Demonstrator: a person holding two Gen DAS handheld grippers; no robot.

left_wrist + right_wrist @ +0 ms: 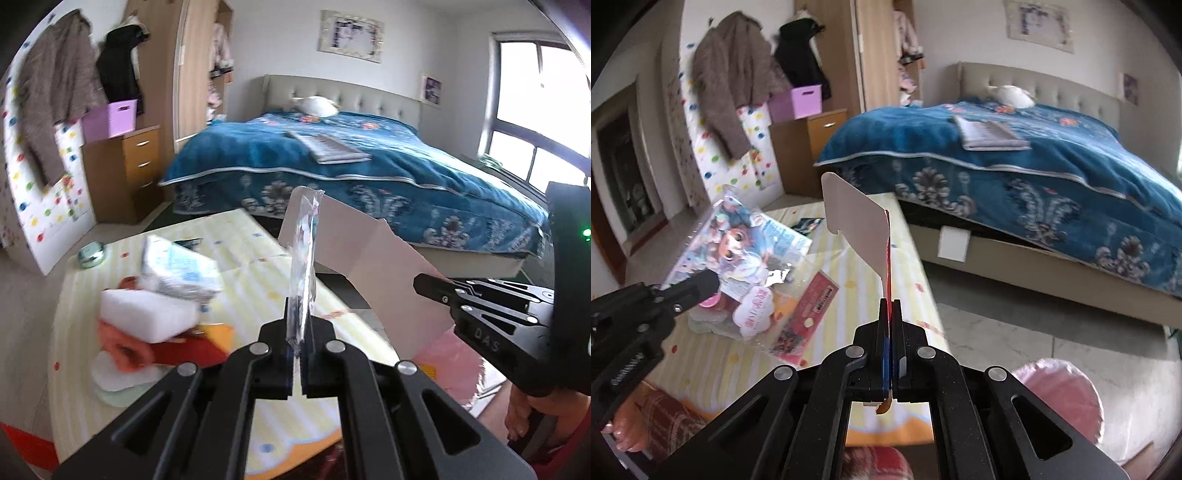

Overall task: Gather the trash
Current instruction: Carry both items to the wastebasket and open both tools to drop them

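both hands full of trash over the mat
left gripper (297, 332) clamped on wrapper (304, 258), right gripper (891, 314) clamped on card (857, 225); keep grip tight, carry both w/o tilting to pink bag (1067, 398).

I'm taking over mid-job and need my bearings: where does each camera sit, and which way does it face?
Left wrist: sits on the left gripper, jaws shut on a clear plastic wrapper; faces the bed; right gripper at right.
Right wrist: sits on the right gripper, shut on a cardboard piece; left gripper at left.
Shared: bed, yellow play mat, both grippers.
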